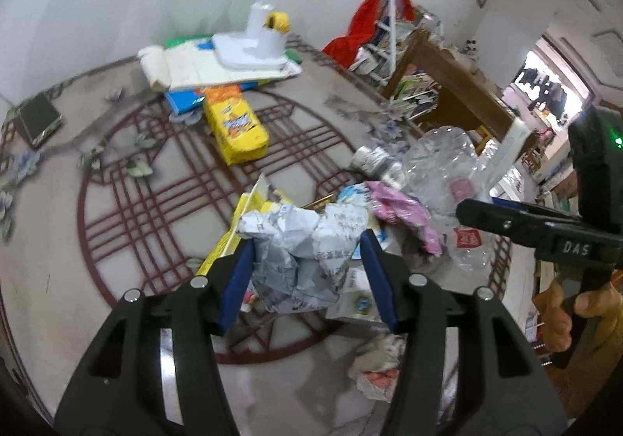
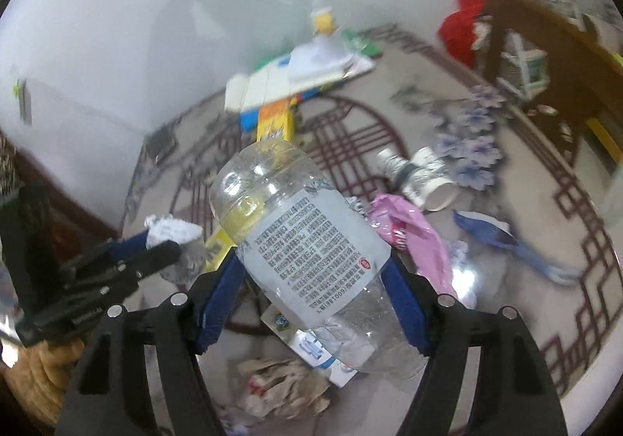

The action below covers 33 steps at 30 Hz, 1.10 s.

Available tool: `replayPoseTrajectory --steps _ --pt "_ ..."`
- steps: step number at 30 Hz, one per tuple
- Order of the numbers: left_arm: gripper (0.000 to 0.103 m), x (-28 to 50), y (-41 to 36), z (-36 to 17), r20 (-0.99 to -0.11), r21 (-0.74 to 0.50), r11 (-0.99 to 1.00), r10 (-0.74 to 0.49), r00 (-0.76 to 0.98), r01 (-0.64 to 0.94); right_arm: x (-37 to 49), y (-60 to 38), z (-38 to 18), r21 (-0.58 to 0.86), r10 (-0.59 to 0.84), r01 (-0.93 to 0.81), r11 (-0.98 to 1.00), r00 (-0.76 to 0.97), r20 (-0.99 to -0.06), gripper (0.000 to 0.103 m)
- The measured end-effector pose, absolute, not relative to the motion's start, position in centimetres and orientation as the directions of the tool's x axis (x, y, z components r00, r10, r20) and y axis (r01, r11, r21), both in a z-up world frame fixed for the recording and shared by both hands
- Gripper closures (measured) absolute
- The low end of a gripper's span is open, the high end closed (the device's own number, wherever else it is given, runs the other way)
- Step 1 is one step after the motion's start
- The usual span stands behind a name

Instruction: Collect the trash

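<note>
Evidently both tongs are loaded for carrying: the left gripper (image 1: 305, 257) is clamped on a crumpled grey newspaper ball (image 1: 307, 253), the right gripper (image 2: 311, 280) pinches a clear plastic labelled bottle (image 2: 303, 245), both lifted above the near litter pile on the patterned tabletop (image 1: 117, 210).
</note>
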<state>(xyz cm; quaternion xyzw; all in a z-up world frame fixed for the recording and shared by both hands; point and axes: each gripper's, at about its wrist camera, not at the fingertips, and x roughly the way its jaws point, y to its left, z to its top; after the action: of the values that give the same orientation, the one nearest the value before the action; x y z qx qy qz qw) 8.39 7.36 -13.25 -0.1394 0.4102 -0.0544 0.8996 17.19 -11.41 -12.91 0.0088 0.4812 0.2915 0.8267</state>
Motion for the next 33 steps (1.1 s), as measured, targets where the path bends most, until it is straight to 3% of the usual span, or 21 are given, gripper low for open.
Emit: replayPoseTrajectory --steps 15,33 --pt "0.05 5.1 1.9 -8.4 -0.648 -0.231 0.961 -0.27 0.712 0.154 9.1 -18.4 -9.5 0.37 0.462 -0.276 0.887 0.513 -0.723 0.033" --pt "0.05 3.0 -3.4 -6.7 -0.617 -0.219 0.925 -0.377 0.69 0.31 2.5 -24.6 -8.4 0.384 0.371 -0.118 0.916 0.614 -0.697 0.033"
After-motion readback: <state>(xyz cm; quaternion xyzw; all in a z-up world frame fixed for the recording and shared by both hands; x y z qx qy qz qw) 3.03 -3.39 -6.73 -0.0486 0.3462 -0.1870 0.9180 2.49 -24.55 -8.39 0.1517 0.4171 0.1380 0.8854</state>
